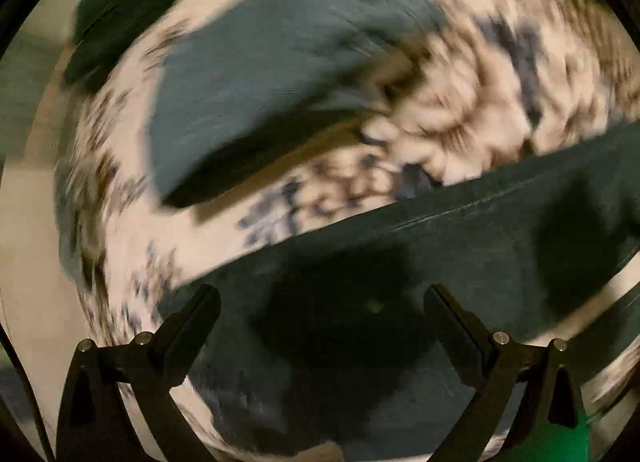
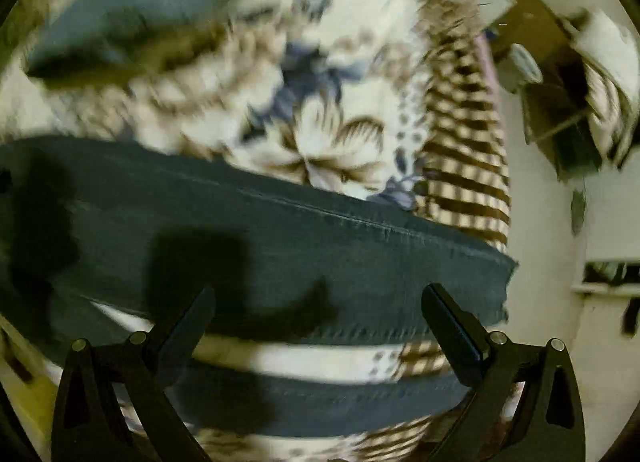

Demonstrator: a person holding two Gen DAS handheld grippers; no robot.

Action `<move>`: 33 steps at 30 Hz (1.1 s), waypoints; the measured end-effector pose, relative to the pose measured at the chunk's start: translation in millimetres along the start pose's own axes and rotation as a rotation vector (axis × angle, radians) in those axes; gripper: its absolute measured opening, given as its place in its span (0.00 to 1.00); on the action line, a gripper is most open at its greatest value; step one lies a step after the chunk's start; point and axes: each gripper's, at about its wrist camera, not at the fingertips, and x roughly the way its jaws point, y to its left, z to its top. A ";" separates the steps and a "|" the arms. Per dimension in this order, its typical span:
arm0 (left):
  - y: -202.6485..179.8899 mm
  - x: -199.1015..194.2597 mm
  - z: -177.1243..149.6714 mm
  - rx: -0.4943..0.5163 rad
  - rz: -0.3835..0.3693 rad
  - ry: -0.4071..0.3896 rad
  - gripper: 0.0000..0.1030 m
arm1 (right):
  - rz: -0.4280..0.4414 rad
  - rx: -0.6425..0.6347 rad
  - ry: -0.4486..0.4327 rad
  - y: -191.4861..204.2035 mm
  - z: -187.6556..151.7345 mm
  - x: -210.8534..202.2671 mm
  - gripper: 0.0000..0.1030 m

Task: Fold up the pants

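Denim, dark blue, fills the lower half of both wrist views: a pair of jeans (image 1: 460, 258) laid out on a cream bedspread (image 1: 472, 110) printed with brown and blue flowers. From the left wrist camera, the near leg runs as a long band across the frame, rising from lower left to upper right, with a stitched seam along its upper edge. A second blue denim piece (image 1: 260, 74) lies farther off, well apart from the near band, its far end pointing up and to the right; whether it joins the same garment cannot be told through the blur.

From the right wrist camera the jeans (image 2: 300, 250) stretch from the left edge to a frayed hem (image 2: 506, 286) at the right, so the long axis runs left to right with the cuff end toward the right. Below it a strip of bedspread (image 2: 304, 356) shows, then another band of denim (image 2: 320, 402) running alongside the first.

Left gripper (image 1: 322, 294): jaws spread wide, hovering over the near leg, nothing between them. Right gripper (image 2: 320, 294): jaws likewise wide apart, with the hem just beyond the right-hand finger. A checked brown and cream cloth (image 2: 464, 150) hangs at the bedspread's right edge.
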 end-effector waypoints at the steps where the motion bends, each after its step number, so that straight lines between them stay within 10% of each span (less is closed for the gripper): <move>1: -12.5 17.1 7.5 0.065 -0.002 0.023 1.00 | -0.019 -0.045 0.031 -0.4 5.9 20.6 1.00; 9: -39.3 82.8 34.4 0.294 -0.131 0.093 0.97 | 0.043 -0.321 0.188 8.0 51.1 104.8 0.96; 13: -27.7 74.2 30.0 0.325 -0.271 0.070 0.52 | 0.098 -0.382 0.178 15.1 57.6 109.7 0.66; 17: -14.5 48.3 18.9 0.322 -0.244 0.007 0.09 | 0.135 -0.357 0.136 16.4 44.8 100.4 0.18; 28: 65.1 -60.0 -77.1 -0.100 -0.321 -0.087 0.06 | 0.067 -0.207 -0.119 0.0 -53.0 13.5 0.09; 33: -1.5 -57.9 -157.6 -0.244 -0.385 -0.035 0.06 | -0.030 -0.239 -0.169 41.1 -115.8 -23.4 0.09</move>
